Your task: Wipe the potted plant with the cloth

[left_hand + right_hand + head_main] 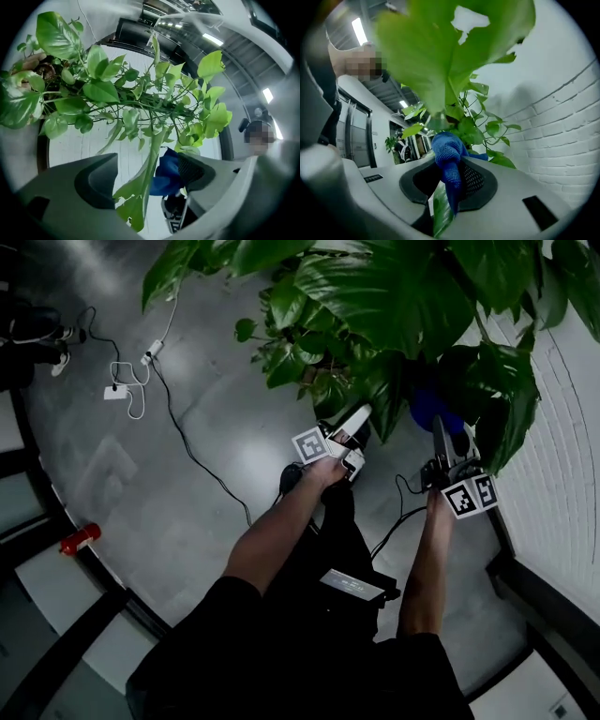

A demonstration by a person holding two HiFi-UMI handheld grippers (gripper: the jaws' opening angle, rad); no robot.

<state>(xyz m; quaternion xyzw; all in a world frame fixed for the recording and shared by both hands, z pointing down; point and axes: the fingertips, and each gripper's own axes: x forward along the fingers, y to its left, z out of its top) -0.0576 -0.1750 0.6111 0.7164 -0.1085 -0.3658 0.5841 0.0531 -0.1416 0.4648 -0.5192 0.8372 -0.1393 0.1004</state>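
Two grippers are raised into the foliage of the potted plant (394,296), which stands by the white brick wall (562,474) at the right edge of the floor (112,465), its pot hidden under the leaves in the head view. The right gripper (452,180) is clenched on the blue cloth (447,150). A bunched fold of the cloth sticks out past the jaws, and a strip of green leaf seems to be pinched in alongside it. The left gripper (146,161) is released, jaws well apart, with a long hanging leaf (133,211) running down through the gap, apparently touching neither pad; the cloth shows just beyond it on the right-hand side. My reading is that the left gripper is there to steady this leaf while the cloth is drawn along it. The main risk is tearing: if the right gripper pulls away with leaf caught beside the cloth, that leaf may rip or snap at its stalk. Closing the left jaws hard could crease the thin blade, and a tug on the long trailing stems could drag or tip the whole plant. The cloth looks held by a small bunch only, so a firm wipe might pull it free. Cables (192,457) lie towards the left edge of the floor, well apart from the plant
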